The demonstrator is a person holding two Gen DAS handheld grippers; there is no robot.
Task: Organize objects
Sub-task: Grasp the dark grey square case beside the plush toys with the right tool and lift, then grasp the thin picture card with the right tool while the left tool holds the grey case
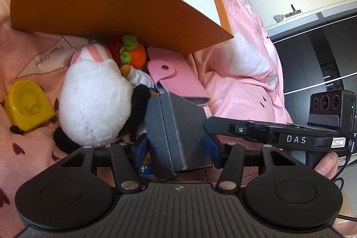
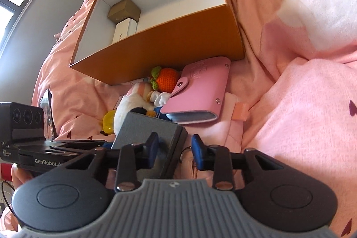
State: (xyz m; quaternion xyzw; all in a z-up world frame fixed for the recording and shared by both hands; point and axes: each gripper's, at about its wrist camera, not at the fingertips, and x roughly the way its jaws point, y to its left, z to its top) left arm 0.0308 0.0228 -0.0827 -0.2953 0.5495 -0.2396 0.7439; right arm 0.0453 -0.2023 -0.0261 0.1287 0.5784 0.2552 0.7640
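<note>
Holding, left tool: we read it as clamped at a middling width on the grey box. A blue finger meets each side of the box at lower centre of the left wrist view.
Right tool: narrow but not gripping. In the right wrist view its left finger crosses in front of the box. Its right finger stands just clear of the box edge, with pink fabric showing in the gap.
Grey box: closed, tilted and raised above the bed, just below and in front of the toys.
Orange box: open, white inside, on the pink quilt in the upper half of both views. We note a gold carton and a white carton in its far left corner.
Loose items: all lie on the quilt against the near wall of the orange box. They are a white plush, a crocheted orange fruit and a pink snap wallet.
Yellow toy: apart, at the left edge of the left wrist view.
Hand: partly visible at lower right, on the right tool's handle.
</note>
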